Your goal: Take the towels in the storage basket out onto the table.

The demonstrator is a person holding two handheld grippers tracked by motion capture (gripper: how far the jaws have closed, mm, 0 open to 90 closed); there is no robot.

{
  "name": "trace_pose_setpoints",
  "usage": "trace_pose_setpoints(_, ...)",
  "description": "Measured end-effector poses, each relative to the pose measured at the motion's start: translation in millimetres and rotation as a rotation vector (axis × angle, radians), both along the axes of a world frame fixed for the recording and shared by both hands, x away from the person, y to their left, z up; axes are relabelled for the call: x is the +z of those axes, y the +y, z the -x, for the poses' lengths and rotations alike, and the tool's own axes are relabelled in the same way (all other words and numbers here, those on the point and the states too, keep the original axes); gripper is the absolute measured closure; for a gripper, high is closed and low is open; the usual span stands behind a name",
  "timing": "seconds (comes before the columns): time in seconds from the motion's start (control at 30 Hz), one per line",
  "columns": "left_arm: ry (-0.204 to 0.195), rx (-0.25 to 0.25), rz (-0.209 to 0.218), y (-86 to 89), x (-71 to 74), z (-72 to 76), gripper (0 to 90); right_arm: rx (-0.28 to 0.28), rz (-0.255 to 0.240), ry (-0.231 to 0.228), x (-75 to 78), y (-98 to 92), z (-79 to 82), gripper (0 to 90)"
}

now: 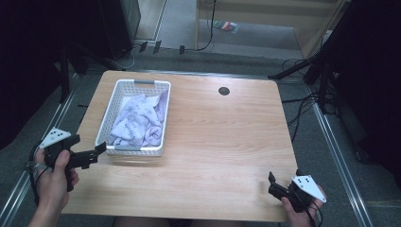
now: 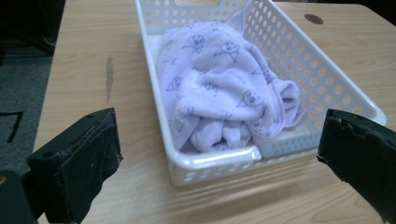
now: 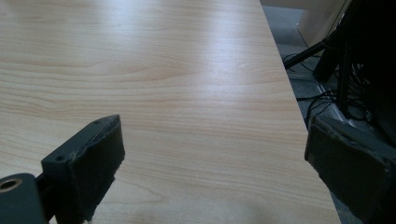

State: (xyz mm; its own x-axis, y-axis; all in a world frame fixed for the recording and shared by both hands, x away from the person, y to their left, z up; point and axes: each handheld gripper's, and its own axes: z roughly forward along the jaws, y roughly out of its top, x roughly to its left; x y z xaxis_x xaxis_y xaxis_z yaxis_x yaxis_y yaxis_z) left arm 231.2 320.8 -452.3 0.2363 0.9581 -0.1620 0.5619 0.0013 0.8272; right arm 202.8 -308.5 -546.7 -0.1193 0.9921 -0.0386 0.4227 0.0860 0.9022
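— Lying bunched in the white perforated basket [image 1: 135, 118] at the far left of the wooden table [image 1: 222, 151] is a lilac printed cloth [image 2: 224, 88]; is it being reached for?

— It appears so. The left gripper [image 1: 92, 155] is held just beside the basket's near end, aimed at it, with its jaws spread wide and nothing between them. In the left gripper view the basket's near wall is framed by the two pads [image 2: 79, 163].

— What could go wrong from here?

— The near rim could be struck if the gripper is pushed straight in without being lifted, and the light basket would probably be shoved across the table. The cloth is crumpled and folded on itself, so a single fold might be pinched and the rest dragged, or the basket lifted along with it.

— And the hands?

— The left hand [image 1: 54, 177] is wrapped round its grip at the near left edge, forearm coming in from below. The right gripper [image 1: 276, 185] is held low over the near right corner, well apart from the basket, jaws likewise parted and empty, with bare tabletop seen beyond them.
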Motion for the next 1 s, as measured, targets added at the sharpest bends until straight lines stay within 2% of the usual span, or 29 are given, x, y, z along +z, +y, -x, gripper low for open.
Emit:
trace_pose_setpoints(0.1,0.014,0.000,-0.017,-4.6,4.7,-7.8,0.0,0.000,0.000,0.001,0.0,0.0,0.0,4.9)
trace_pose_setpoints(0.33,0.040,-0.051,-0.066,-24.8,21.3,-30.5,0.0,0.002,-0.003,-0.003,0.1,-0.4,0.4,4.9)
trace_pose_setpoints(0.47,0.056,-0.067,-0.075,-31.9,25.4,-40.6,0.0,0.002,-0.002,-0.004,0.1,-0.4,0.6,4.9)
trace_pose_setpoints(0.77,0.108,-0.096,-0.104,-42.6,28.3,-62.0,0.0,-0.002,0.000,0.000,0.0,-0.2,0.0,4.9)
trace_pose_setpoints(0.93,0.177,-0.118,-0.131,-52.2,26.6,-81.7,0.0,-0.004,-0.001,0.003,0.1,-0.1,0.0,4.9)
trace_pose_setpoints(1.0,0.184,-0.123,-0.132,-53.8,25.4,-85.2,0.0,-0.004,-0.001,0.003,0.1,0.0,0.0,4.9)
